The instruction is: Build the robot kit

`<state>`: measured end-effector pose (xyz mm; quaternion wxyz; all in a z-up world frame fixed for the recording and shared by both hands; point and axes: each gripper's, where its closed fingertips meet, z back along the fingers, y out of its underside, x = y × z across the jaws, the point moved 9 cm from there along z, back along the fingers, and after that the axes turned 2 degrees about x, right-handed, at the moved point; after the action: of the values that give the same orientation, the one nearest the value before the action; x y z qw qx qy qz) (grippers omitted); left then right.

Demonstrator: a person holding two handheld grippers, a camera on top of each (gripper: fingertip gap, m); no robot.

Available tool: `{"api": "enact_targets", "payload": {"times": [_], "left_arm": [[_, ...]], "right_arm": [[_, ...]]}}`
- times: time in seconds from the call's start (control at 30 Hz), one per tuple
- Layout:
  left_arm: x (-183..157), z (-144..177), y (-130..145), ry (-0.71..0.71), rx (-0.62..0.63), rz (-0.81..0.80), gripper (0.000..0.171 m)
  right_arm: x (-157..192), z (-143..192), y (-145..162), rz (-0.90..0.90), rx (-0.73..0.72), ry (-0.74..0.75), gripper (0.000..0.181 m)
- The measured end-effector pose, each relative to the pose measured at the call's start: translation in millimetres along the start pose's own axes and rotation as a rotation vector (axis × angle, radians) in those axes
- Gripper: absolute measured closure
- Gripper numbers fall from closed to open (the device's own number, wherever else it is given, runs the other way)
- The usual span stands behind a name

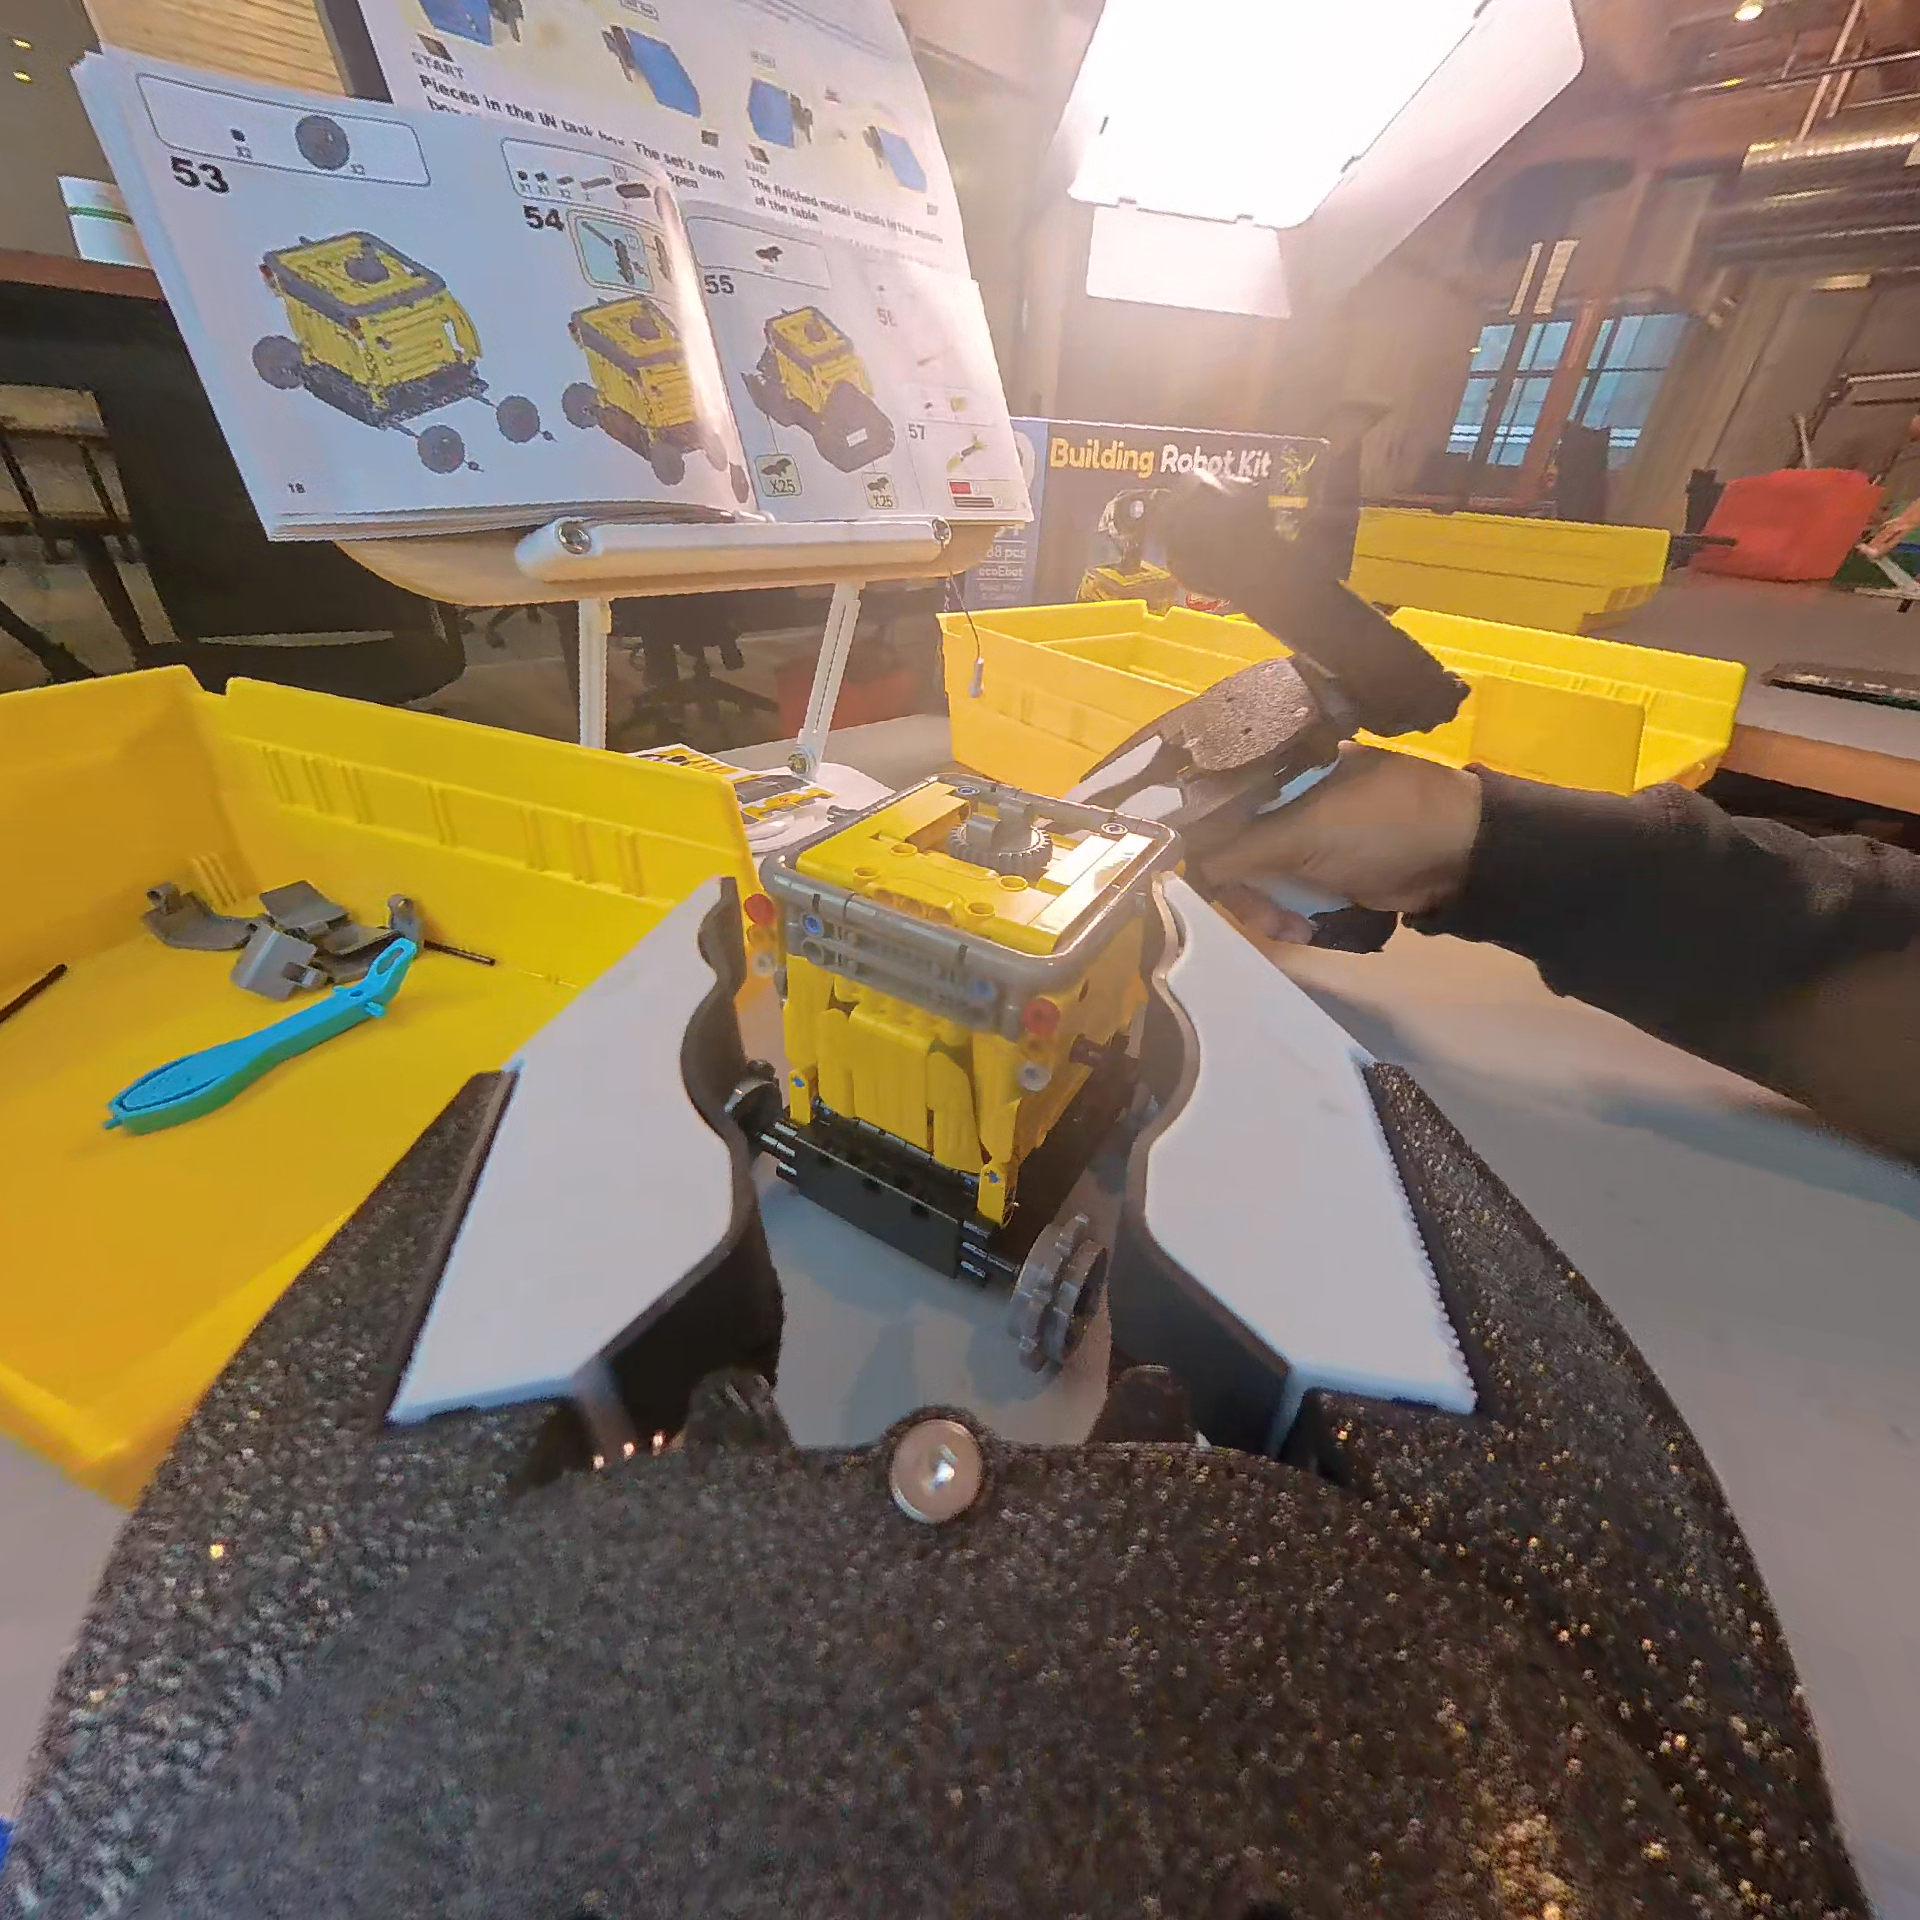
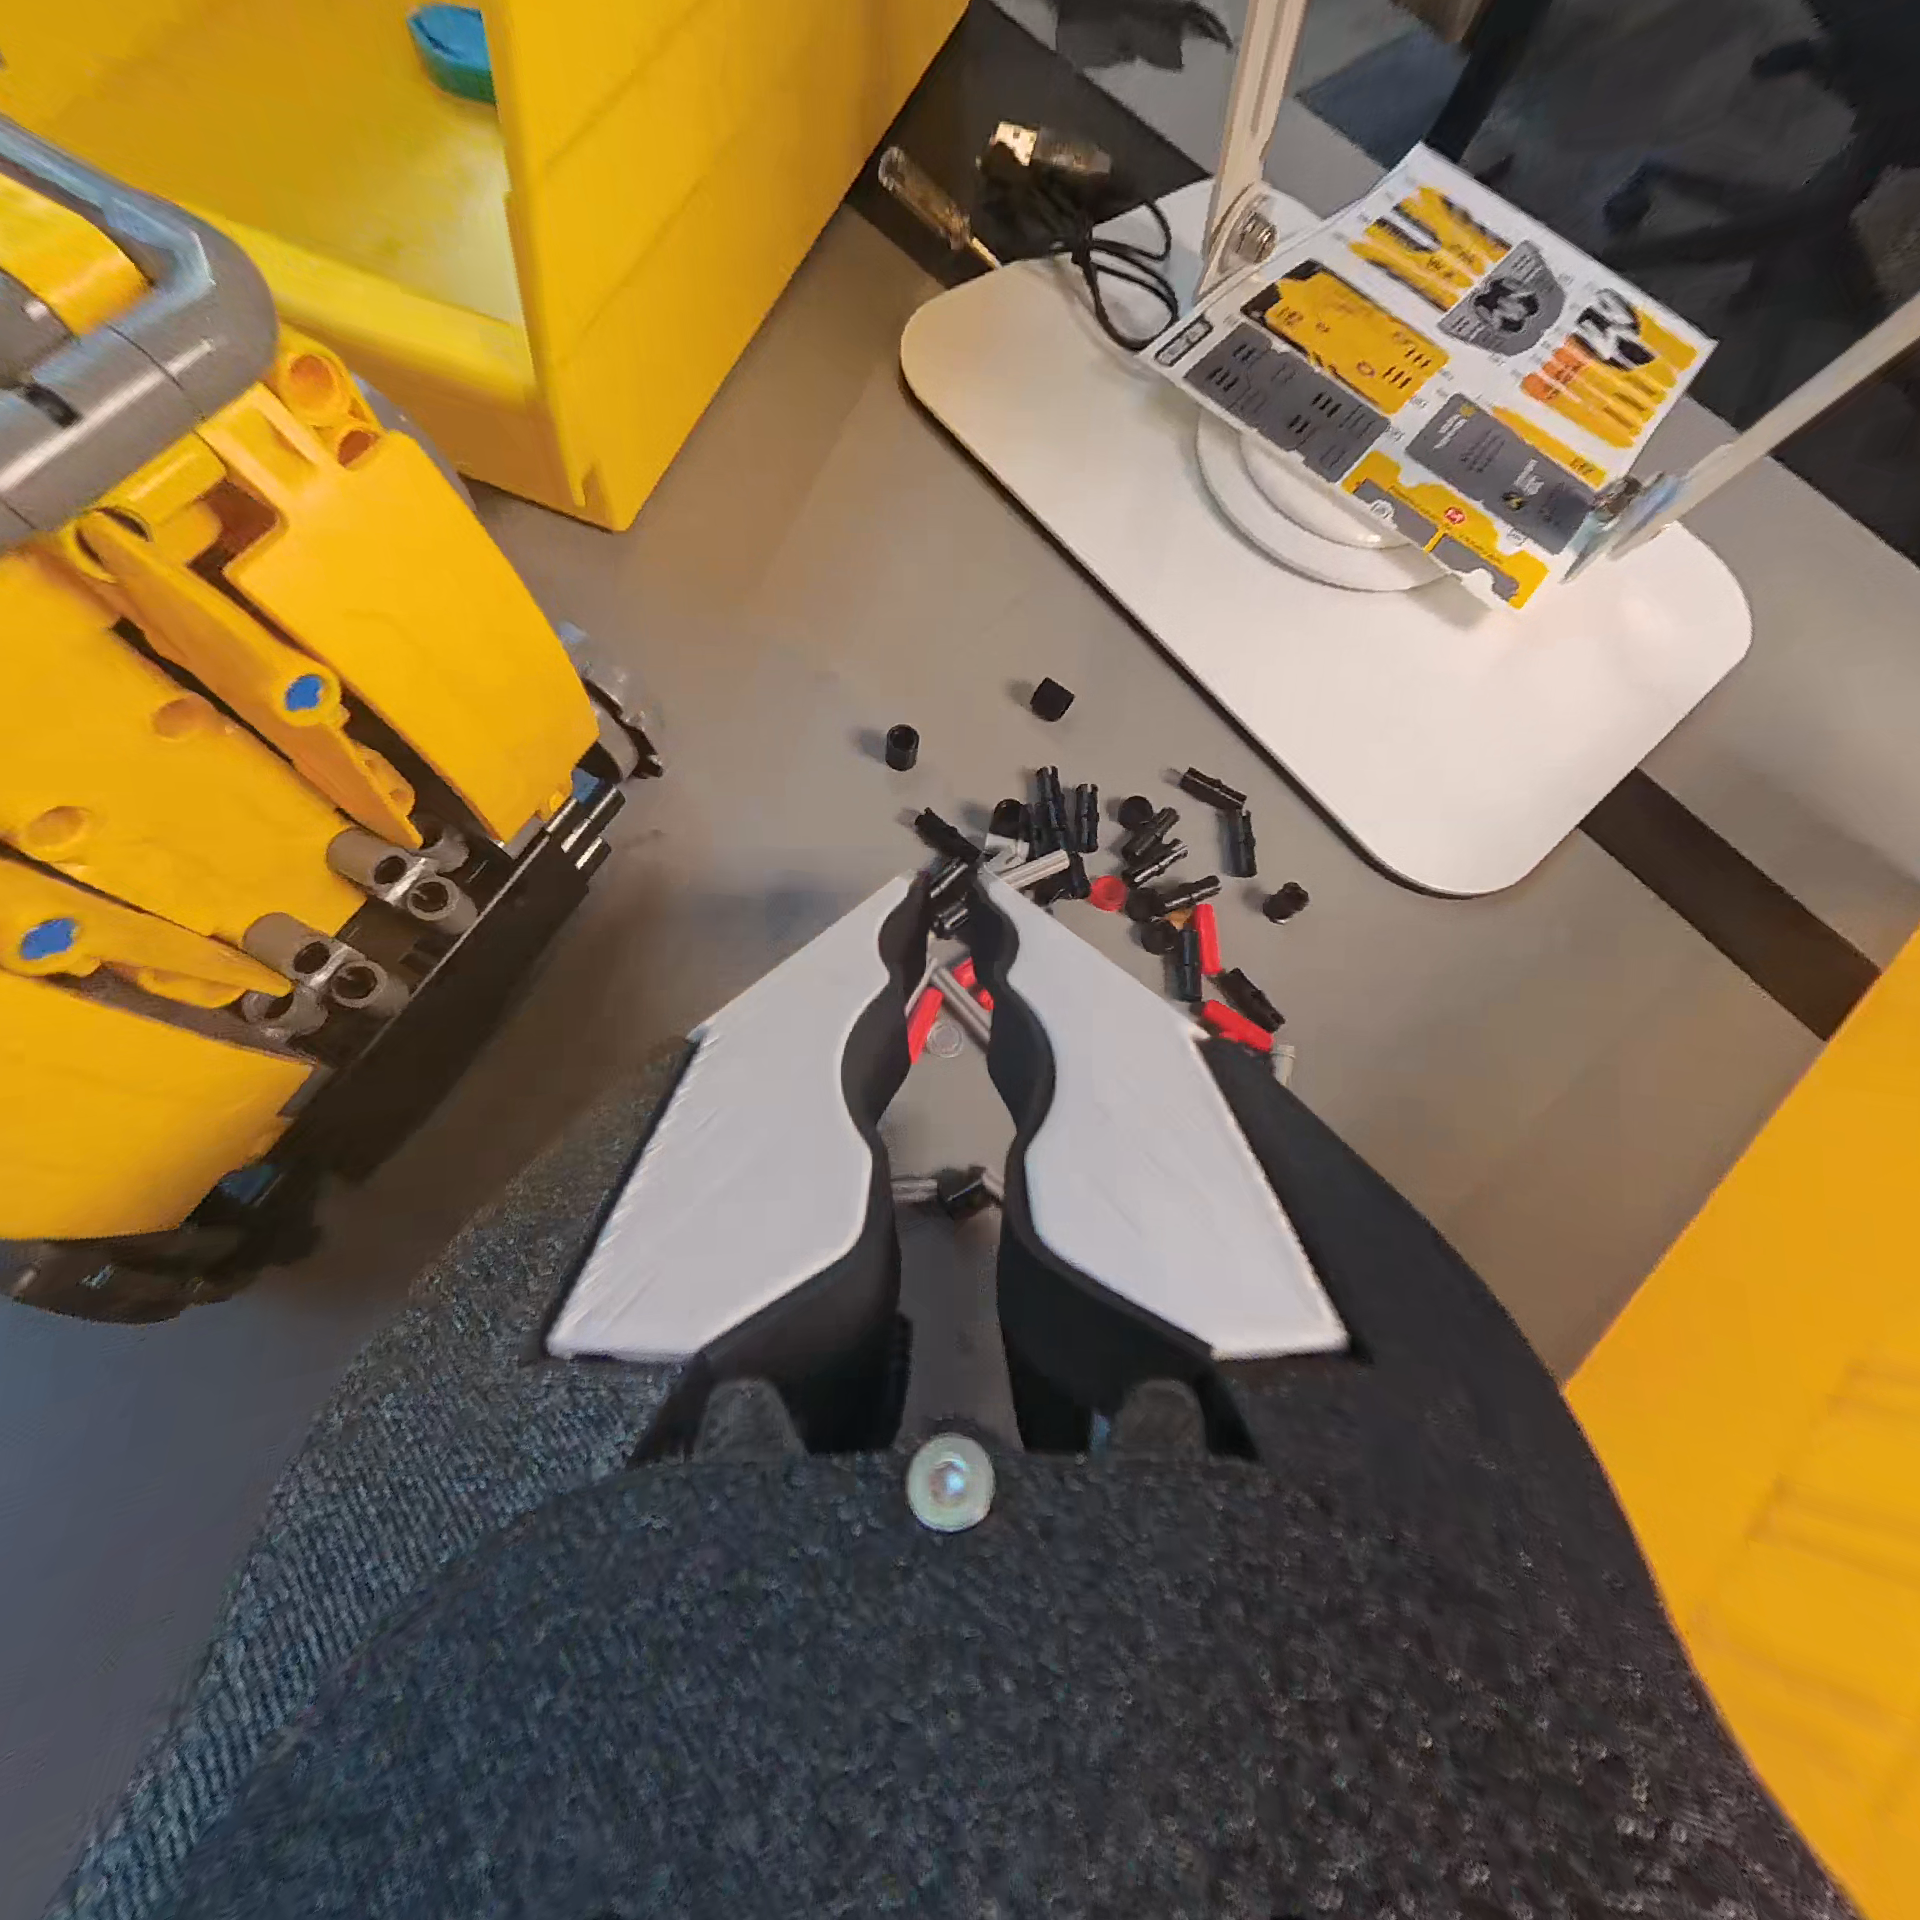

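Right now I am seeing the grey table carrying everything, with a yellow bin sitting at the left of the left wrist view. At centre frame my left gripper is clamping its fingers around the yellow brick robot, which is standing upright on the table. In the right wrist view my right gripper is pinching a small black pin at its tips, over a loose pile of pins lying near the white stand base.
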<state>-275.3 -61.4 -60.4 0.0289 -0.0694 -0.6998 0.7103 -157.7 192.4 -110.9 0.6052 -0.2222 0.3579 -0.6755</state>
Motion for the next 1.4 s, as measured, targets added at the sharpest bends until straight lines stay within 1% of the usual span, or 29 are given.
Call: {"api": "enact_targets", "payload": {"times": [0.23,0.53,0.67,0.83,1.07,1.4], "left_arm": [[2.2,-0.4,0.3,0.029,0.002,0.033,0.101],[6.4,3.3,-1.2,0.043,-0.017,0.075,0.103],[6.8,4.0,-1.6,0.047,-0.019,0.083,0.104],[6.7,4.6,-1.8,0.050,-0.017,0.084,0.105],[8.1,5.5,-2.1,0.046,-0.018,0.086,0.106],[8.5,5.4,-1.7,0.041,-0.014,0.082,0.106]], "right_arm": [[2.7,-16.0,-1.2,0.074,0.125,-0.033,0.174],[2.9,-25.4,-8.3,0.090,0.179,-0.046,0.171],[2.6,-26.0,-8.9,0.079,0.191,-0.074,0.175],[0.1,-26.7,-9.5,0.057,0.201,-0.101,0.176],[-2.4,-24.4,-10.1,0.039,0.180,-0.109,0.176],[2.5,0.0,-20.9,0.046,0.016,-0.087,0.176]]}}
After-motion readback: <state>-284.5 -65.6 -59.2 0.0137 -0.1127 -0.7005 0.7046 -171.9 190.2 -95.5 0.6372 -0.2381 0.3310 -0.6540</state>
